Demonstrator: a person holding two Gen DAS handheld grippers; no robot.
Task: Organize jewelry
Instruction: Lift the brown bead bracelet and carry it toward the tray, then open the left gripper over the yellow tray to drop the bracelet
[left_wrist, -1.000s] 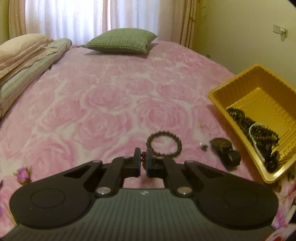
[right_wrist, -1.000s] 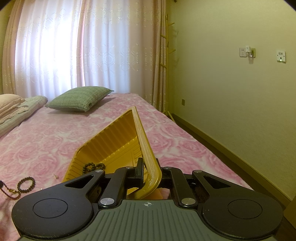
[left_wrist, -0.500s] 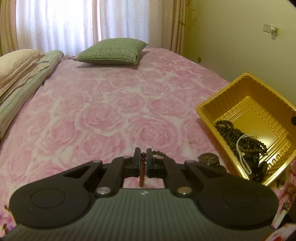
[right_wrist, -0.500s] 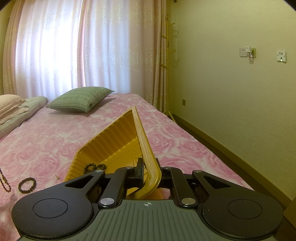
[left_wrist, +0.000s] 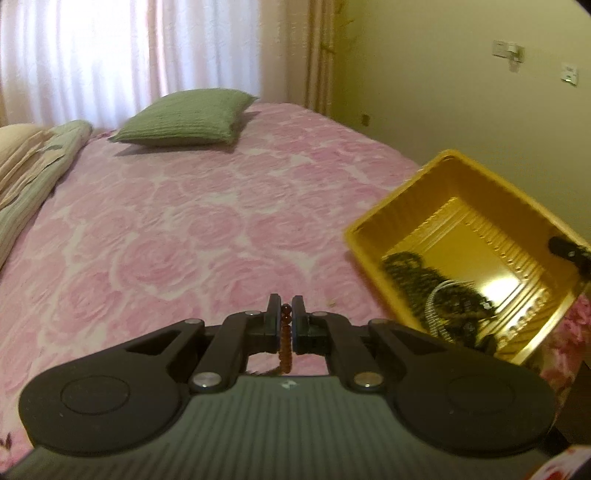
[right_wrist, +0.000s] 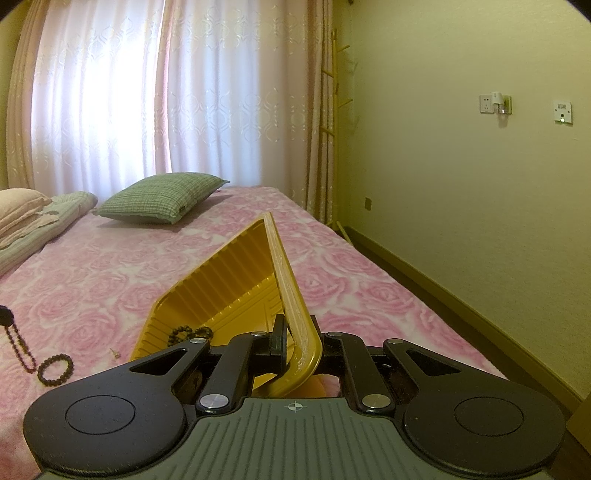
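Bead strand (left_wrist: 285, 339) pinched between left gripper (left_wrist: 285, 314) jaws, dangling below

Both grippers, left gripper (left_wrist: 284, 309) and right gripper (right_wrist: 299, 332), look identical: matte black linkage arms, silver screws, ribbed grey body, tiny white logo.

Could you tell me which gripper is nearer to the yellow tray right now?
Right. The right gripper is shut on the rim of the yellow tray, tilting it. The left gripper is beside the tray, apart from it, holding a reddish bead strand.
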